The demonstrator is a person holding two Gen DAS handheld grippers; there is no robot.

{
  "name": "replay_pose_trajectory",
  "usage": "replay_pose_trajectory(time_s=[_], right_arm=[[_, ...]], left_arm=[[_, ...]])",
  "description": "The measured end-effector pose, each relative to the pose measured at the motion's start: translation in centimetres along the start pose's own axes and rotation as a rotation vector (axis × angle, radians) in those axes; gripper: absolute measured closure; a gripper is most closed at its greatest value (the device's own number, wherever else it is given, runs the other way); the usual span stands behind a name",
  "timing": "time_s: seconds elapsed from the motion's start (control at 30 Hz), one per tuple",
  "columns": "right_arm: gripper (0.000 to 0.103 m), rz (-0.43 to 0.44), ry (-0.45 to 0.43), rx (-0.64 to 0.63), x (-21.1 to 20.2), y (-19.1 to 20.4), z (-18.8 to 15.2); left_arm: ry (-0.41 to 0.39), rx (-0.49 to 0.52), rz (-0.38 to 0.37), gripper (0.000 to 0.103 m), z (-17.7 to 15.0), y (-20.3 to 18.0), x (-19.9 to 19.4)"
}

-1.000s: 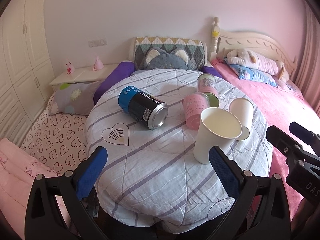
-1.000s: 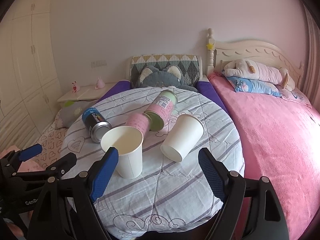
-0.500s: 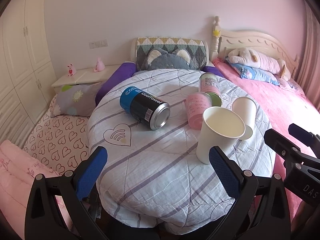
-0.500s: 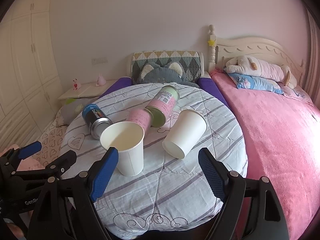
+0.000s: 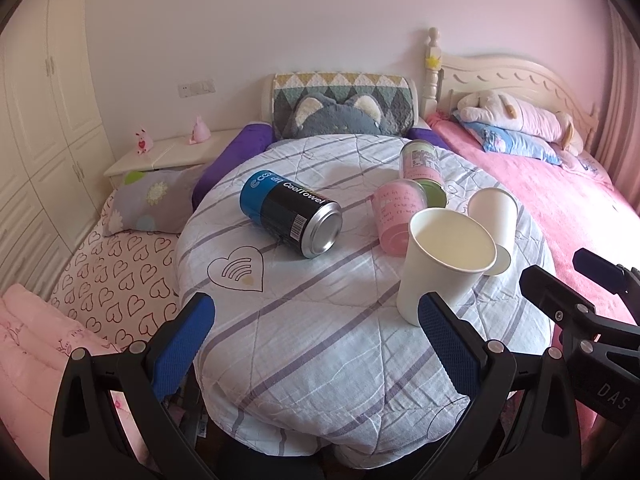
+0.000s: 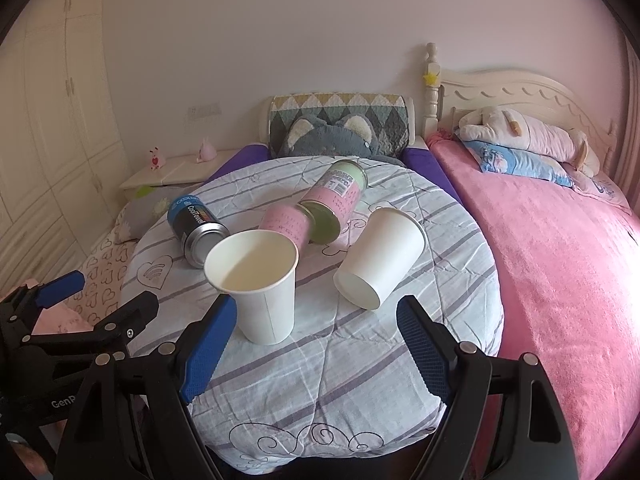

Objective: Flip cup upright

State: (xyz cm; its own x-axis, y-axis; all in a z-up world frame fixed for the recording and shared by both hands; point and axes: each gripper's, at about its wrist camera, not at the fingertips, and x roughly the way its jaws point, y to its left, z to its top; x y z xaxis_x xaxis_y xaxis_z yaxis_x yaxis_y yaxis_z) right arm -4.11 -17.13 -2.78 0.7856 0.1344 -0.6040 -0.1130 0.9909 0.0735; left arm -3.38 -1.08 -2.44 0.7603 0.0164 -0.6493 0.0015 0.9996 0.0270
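Note:
One white paper cup (image 6: 262, 280) stands upright on the round cloth-covered table (image 6: 340, 380); it also shows in the left wrist view (image 5: 444, 264). A second white paper cup (image 6: 380, 258) lies on its side to its right, base toward me; in the left wrist view (image 5: 494, 216) it lies behind the upright cup. My right gripper (image 6: 312, 348) is open and empty, just short of both cups. My left gripper (image 5: 316, 348) is open and empty, over the table's near edge, left of the upright cup.
A blue-black can (image 5: 290, 214), a pink can (image 5: 396, 216) and a pink-green can (image 5: 422, 168) lie on their sides behind the cups. A pink bed (image 6: 560, 260) is to the right, floor bedding (image 5: 120, 264) and a low white table (image 5: 168, 156) to the left.
Both grippers have drawn back and risen slightly, so the table looks a little farther off. The cups and cans have not moved.

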Motion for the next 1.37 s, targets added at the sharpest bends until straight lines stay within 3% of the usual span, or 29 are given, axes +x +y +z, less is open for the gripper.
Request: replay_pose_trajectory(time_s=[1.37], right_arm=[[0.020, 0.006, 0.053, 0.014, 2.7, -0.3, -0.1]], left_arm=[[0.009, 0.019, 0.017, 0.000, 0.0, 0.5, 2.2]])
